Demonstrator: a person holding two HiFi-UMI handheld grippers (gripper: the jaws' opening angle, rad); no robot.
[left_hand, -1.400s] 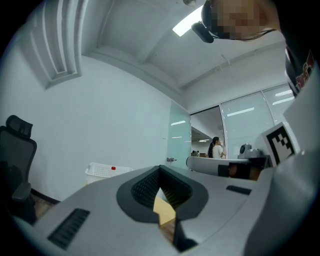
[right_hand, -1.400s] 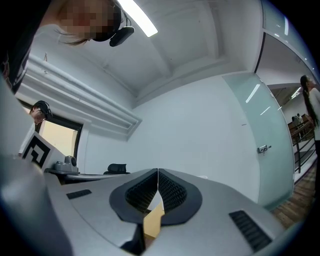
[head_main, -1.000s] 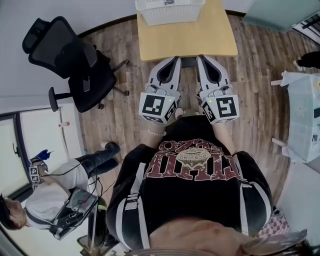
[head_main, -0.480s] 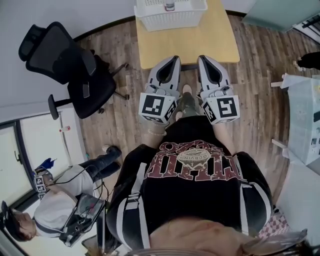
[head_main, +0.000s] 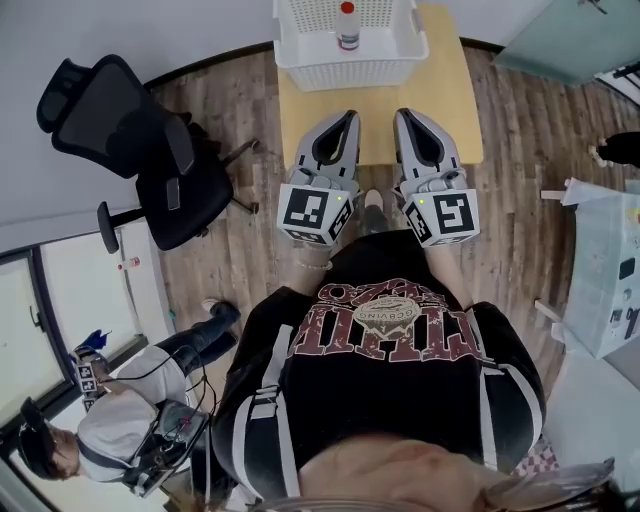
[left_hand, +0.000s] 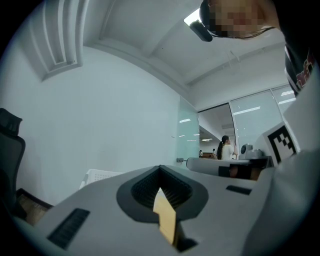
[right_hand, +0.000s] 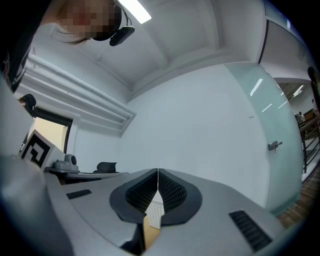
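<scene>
A black office chair (head_main: 130, 140) stands at 9 o'clock on the wood floor. The left gripper (head_main: 343, 118) hovers over the near edge of a tan wooden surface (head_main: 455, 100), its fingers pressed together on nothing. At 12 o'clock from both grippers, a white mesh basket (head_main: 350, 72) sits on the surface with a red-capped bottle (head_main: 347, 25) upright inside. The right gripper (head_main: 405, 116), just beside the left, also has its fingers closed and empty. Dark red lettering on the person's black shirt (head_main: 385, 380) is unreadable.

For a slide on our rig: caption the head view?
Left gripper and right gripper, both shut, held side by side at a table's near edge; basket with a bottle beyond.
</scene>
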